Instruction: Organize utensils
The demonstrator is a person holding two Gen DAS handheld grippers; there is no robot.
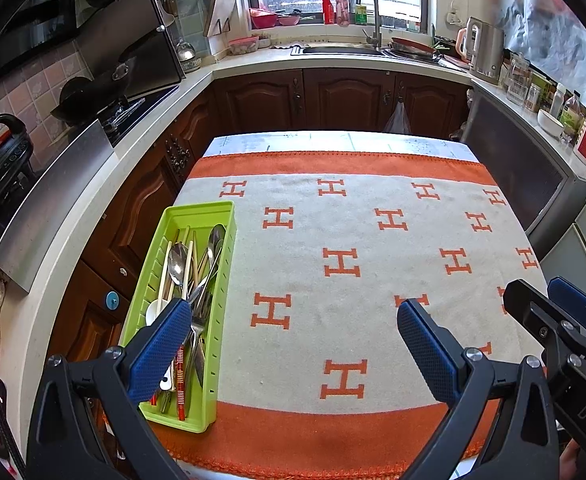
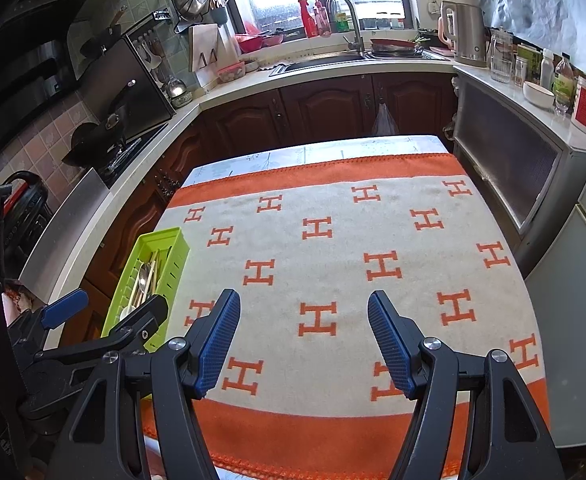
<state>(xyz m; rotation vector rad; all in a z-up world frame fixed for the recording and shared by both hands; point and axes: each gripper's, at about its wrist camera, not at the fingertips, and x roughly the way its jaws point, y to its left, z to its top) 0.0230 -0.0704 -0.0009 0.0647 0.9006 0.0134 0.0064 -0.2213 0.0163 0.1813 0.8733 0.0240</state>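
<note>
My left claw (image 1: 293, 340) and right claw (image 2: 304, 340) hang side by side, angled downward, both spread wide and gripping nothing.

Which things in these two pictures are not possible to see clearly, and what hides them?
- Lower ends of the utensils in the green tray: left wrist view, behind the left gripper finger.
- Near half of the tray: right wrist view, behind the left gripper's body.
- Jar labels on the right counter: both views, too small to read.
</note>
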